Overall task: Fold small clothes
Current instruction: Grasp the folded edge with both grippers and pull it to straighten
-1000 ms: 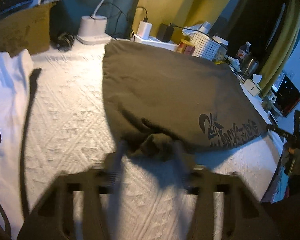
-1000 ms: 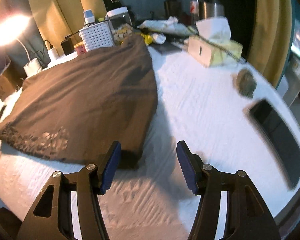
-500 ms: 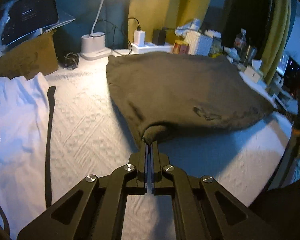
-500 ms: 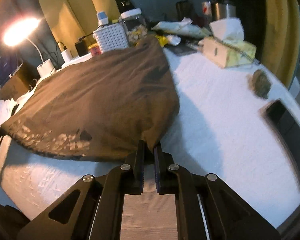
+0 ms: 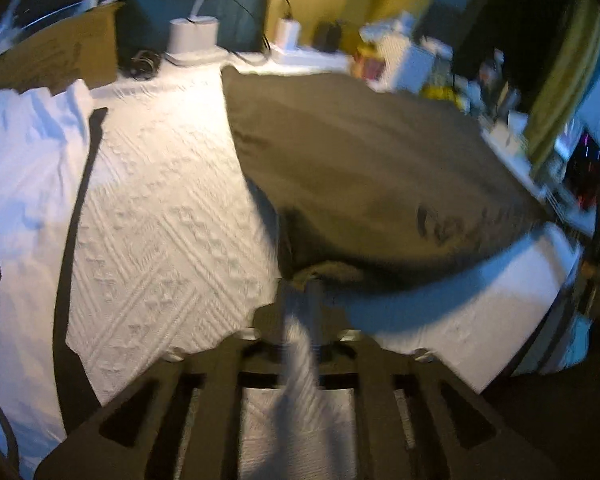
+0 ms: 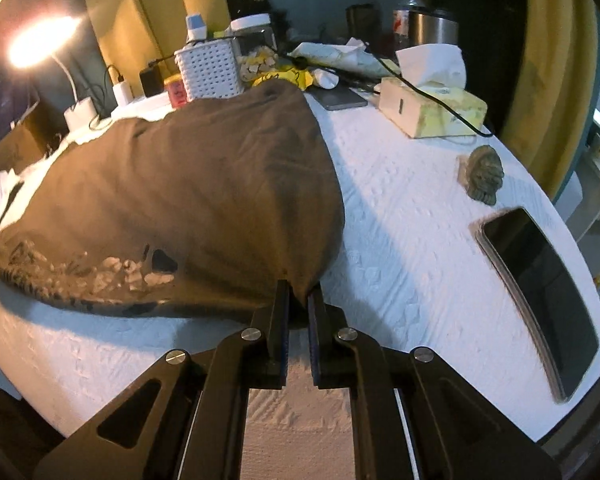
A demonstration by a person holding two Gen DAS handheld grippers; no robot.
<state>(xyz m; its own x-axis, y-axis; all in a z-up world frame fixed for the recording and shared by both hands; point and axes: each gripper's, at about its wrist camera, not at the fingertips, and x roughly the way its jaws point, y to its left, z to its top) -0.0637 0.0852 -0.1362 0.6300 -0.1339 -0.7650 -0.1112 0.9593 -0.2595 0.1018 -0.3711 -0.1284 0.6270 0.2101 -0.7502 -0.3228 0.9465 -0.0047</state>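
Early stage: brown shirt (image 6: 188, 200) lies spread on the white tabletop (image 6: 412, 240), no fold visible; right gripper (image 6: 298, 300) fingers pinch its near corner, left gripper (image 5: 300, 292), blurred, has just been opening at the other corner.

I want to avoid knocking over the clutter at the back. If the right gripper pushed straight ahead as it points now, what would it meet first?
The brown shirt: the right gripper is already shut on its near corner, so it would likely just bunch up cloth.
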